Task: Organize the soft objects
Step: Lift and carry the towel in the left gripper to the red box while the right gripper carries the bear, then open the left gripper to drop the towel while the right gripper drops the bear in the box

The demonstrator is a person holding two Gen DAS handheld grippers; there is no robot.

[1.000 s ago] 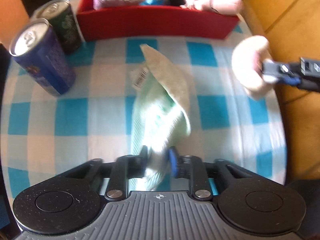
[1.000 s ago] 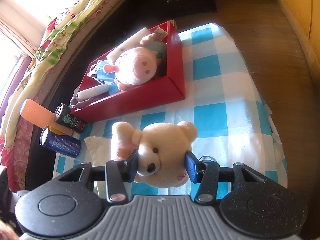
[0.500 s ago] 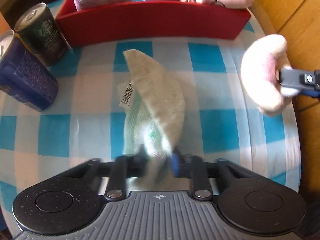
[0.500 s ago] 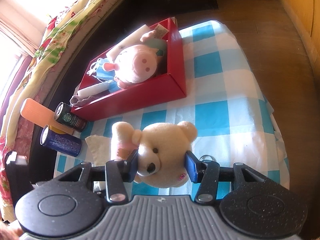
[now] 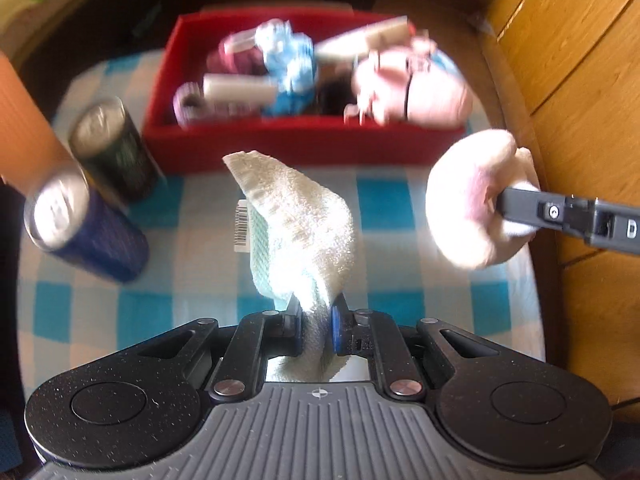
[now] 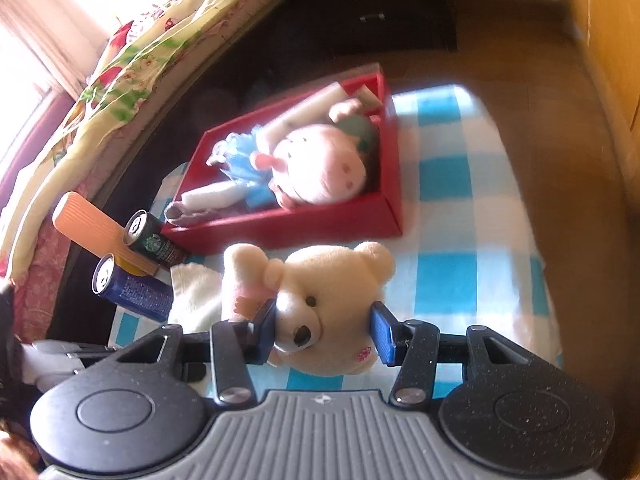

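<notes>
the left tool [image 5: 316, 326] is closing its jaws on a bunched pale towel [image 5: 304, 224], which is hanging clear of the checked counter [image 5: 100, 304] with its long axis running toward 12 o'clock. the red box [image 5: 304, 146] is lying straight ahead at 12 o'clock in the left wrist view, just beyond the towel's far tip. the right tool [image 6: 324, 330] is gripping a cream teddy bear [image 6: 332, 300] by the head; from it the box [image 6: 320, 228] is sitting at about 12 o'clock too, near, so either load looks a short forward carry away.

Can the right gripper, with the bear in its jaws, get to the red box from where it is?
Probably yes: the right gripper holds the bear with bare cloth before the red box.
</notes>
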